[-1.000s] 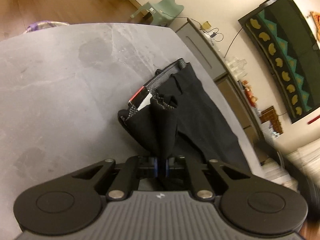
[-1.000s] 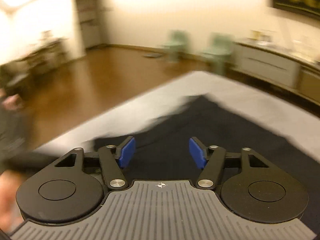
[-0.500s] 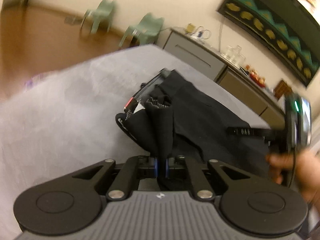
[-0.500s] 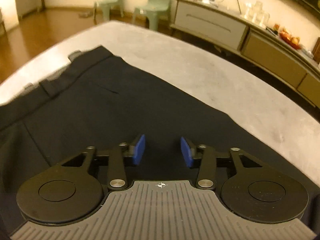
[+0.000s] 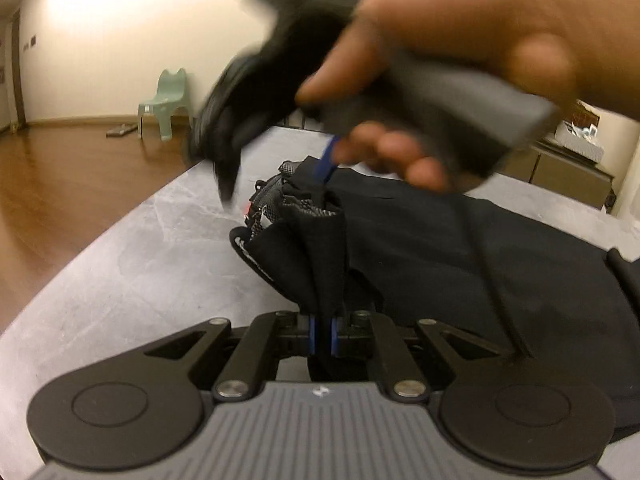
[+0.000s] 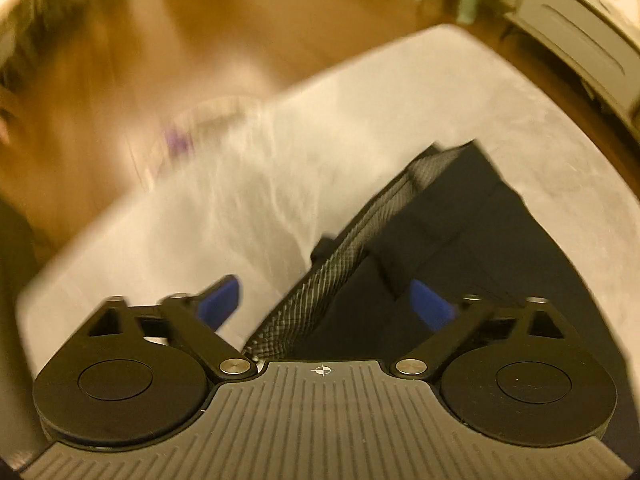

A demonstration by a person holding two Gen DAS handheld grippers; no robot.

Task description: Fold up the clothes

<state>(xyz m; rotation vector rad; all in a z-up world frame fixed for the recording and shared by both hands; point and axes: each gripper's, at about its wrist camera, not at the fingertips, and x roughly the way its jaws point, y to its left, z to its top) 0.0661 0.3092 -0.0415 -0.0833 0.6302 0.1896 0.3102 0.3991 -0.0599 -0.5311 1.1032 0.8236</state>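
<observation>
My left gripper (image 5: 322, 334) pinches a bunched waistband corner of the black trousers (image 5: 460, 248), which lie on the grey table (image 5: 132, 264) ahead. My right gripper (image 6: 326, 306) is spread astride the waistband; closing blurred, I risk catching only 1 layer.

Left gripper (image 5: 323, 334): jaws pinched together, low near the camera. Right gripper (image 6: 328, 306): jaws spread wide, angled downward. Person's hand (image 5: 472, 60) wraps its handle, blurred.

trousers (image 5: 460, 248) on table (image 5: 132, 280) | chair (image 5: 164, 104) behind table, on floor (image 5: 60, 184)
</observation>
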